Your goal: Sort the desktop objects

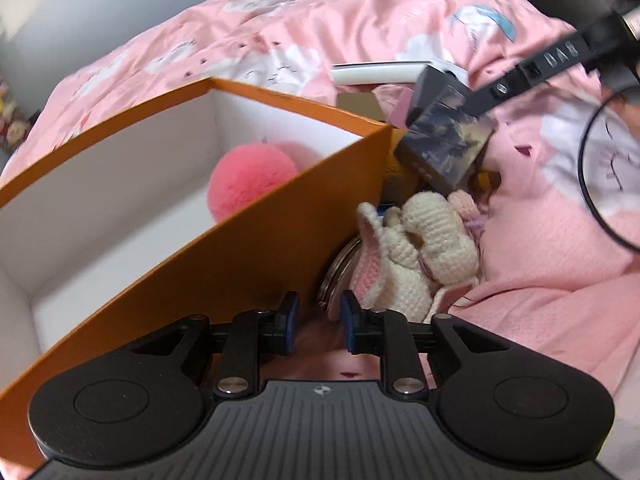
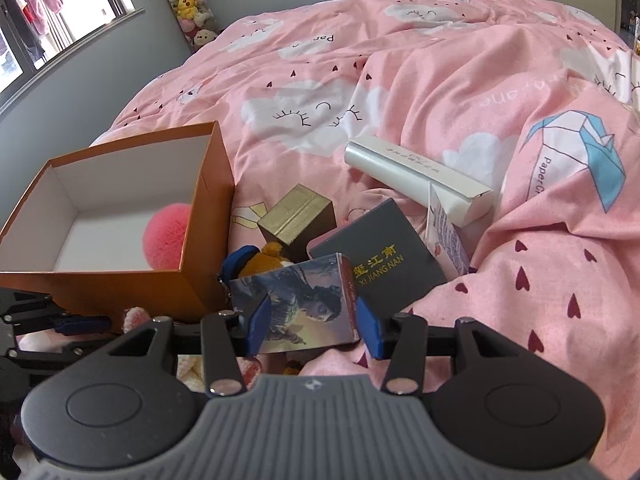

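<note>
My right gripper (image 2: 314,322) is shut on a small illustrated box (image 2: 304,304), one blue pad on each side. The left wrist view shows the same illustrated box (image 1: 444,144) held above the clutter beside the orange box (image 1: 248,248). That orange box (image 2: 120,288) stands open on the bed, white inside, with a pink pom-pom (image 1: 252,184) in it. My left gripper (image 1: 320,312) is open with nothing between its pads, low by the orange wall. A white and pink crocheted rabbit (image 1: 420,252) lies just ahead of it, to the right.
On the pink duvet (image 2: 440,80) lie a grey box with gold lettering (image 2: 384,260), a gold box (image 2: 296,216), a long white box (image 2: 416,172), a small printed carton (image 2: 446,236) and a brown plush with a blue strap (image 2: 260,254). A metal ring (image 1: 334,276) lies under the rabbit.
</note>
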### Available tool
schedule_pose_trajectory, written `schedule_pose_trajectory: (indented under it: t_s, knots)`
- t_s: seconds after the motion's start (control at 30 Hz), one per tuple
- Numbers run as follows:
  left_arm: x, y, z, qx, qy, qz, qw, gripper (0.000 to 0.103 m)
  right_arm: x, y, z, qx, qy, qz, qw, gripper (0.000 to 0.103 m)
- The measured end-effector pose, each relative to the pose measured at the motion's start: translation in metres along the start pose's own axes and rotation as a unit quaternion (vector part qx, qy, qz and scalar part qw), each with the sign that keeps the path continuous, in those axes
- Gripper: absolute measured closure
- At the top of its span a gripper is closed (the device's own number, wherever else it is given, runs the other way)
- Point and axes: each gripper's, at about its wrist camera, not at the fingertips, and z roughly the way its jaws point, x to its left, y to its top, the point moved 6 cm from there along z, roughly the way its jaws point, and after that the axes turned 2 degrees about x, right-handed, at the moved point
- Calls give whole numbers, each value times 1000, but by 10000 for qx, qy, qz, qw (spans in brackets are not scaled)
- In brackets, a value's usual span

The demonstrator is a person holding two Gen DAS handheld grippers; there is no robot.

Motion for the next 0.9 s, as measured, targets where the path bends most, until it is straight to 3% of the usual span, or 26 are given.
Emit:
schedule_pose_trajectory:
  t_s: [0.23, 0.37, 0.53, 0.63, 0.8, 0.9]
  knots:
    - [-14, 2, 18, 2, 89, 364, 9993, 74, 2, 2, 9, 52, 84, -95, 9999, 52]
    - [-18, 2, 26, 38, 185, 446, 9988, 79, -1, 3, 14, 88, 65, -67, 9999, 52]
    - [-23, 6, 37, 69, 474, 570, 9972, 80, -10, 1, 23, 186, -6, 75, 9998, 52]
    - [-22, 9, 44, 118, 552, 522, 9970, 80, -14, -2, 27, 251, 121, 215, 9994, 47]
    - [-20, 9, 42, 46, 460, 418, 9981, 82, -12, -3, 28, 257, 223, 228, 9992, 49]
    - [-20, 10, 32, -158, 211, 345, 9991, 86, -9, -3, 25, 242, 199, 184, 9993, 57]
